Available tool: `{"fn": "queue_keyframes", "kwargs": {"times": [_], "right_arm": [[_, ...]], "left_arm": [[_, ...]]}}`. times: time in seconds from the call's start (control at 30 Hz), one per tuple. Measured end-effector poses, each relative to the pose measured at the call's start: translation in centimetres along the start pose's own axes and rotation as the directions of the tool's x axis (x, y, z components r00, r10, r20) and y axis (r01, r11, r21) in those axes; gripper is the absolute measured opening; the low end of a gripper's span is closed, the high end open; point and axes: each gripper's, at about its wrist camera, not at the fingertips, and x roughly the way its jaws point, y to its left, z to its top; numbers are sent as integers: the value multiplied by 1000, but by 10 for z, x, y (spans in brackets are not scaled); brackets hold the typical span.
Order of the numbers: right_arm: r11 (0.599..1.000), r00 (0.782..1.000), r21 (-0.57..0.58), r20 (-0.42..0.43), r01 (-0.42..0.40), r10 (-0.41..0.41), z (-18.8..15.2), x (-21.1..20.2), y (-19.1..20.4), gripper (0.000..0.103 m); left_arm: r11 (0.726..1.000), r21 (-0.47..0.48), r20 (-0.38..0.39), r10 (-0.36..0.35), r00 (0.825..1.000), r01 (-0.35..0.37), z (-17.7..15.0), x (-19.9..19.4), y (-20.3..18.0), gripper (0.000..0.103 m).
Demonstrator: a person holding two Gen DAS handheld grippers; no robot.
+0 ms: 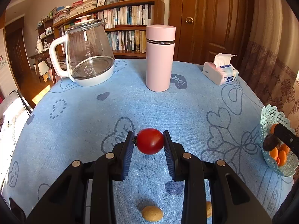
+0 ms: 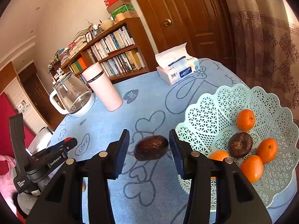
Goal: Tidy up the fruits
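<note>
A wooden bookshelf packed with books stands against a pale wall, beside a dark wooden door with a brass knob. A patterned curtain hangs at right. Sunlight falls on the wooden floor.

- A table draped in a blue cloth printed with hearts and "LOVE".
- At its far side: a glass kettle, a pink flask, a tissue pack.
- At its right edge: a pale green lattice basket.
- At the near edge: a small tan fruit.
</note>
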Motion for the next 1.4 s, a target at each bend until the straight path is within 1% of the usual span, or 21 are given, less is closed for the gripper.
{"fn": "queue_keyframes", "kwargs": {"times": [0.2, 0.23, 0.33, 0.4, 0.53, 0.67, 0.77, 0.8, 0.83, 1.0, 1.07, 1.1, 1.13, 1.17, 1.3, 1.4], "right_arm": [[997, 999, 67, 29, 42, -44, 10, -10, -25, 45], [996, 999, 82, 26, 37, -39, 11, -9, -28, 45], [993, 1000, 116, 6, -11, 11, 8, -4, -30, 45], [994, 999, 105, -9, -32, 33, 3, 0, -22, 45], [998, 998, 42, -40, -55, 57, -7, 9, 1, 45], [998, 996, -9, -60, -63, 62, -18, 15, 17, 47], [998, 995, -18, -72, -66, 64, -22, 18, 20, 48], [998, 995, -16, -74, -66, 64, -23, 20, 20, 50], [998, 995, -13, -75, -66, 65, -23, 20, 19, 54], [997, 993, -29, -94, -72, 69, -28, 25, 23, 55], [997, 993, -50, -98, -64, 59, -30, 26, 27, 55], [996, 994, -61, -97, -58, 52, -31, 26, 29, 55], [996, 994, -67, -95, -54, 48, -31, 27, 29, 56], [996, 994, -67, -95, -54, 48, -31, 27, 29, 56], [997, 994, -62, -95, -50, 44, -32, 27, 29, 56], [997, 994, -63, -100, -49, 43, -33, 28, 29, 56]], "left_arm": [[1000, 9, -4, -3, 1000, 3, -2, 0, -3, 32], [1000, 9, -4, -3, 1000, 3, -2, 1, -3, 32], [1000, 8, -5, 0, 1000, 0, -2, 1, -3, 32], [1000, 5, -3, 4, 1000, -4, -1, 1, -2, 32], [1000, -16, 4, 9, 1000, -9, 3, 0, 7, 32], [997, -68, 19, 23, 1000, -21, 10, -3, 29, 32], [993, -115, 25, 40, 999, -37, 15, -5, 47, 32], [991, -127, 25, 45, 999, -42, 16, -5, 51, 32], [990, -136, 25, 51, 998, -47, 16, -5, 55, 32], [989, -139, 17, 51, 999, -48, 14, -3, 59, 32], [993, -116, 4, 30, 1000, -30, 13, -1, 55, 34], [994, -108, -6, 22, 1000, -23, 11, 0, 53, 42], [994, -105, -15, 12, 1000, -14, 8, 1, 51, 53], [995, -100, -27, -2, 1000, -1, 6, 3, 49, 55], [997, -59, -83, -45, 996, 40, -10, 12, 42, 55], [997, -40, -120, -64, 991, 59, -19, 19, 38, 55]]}}
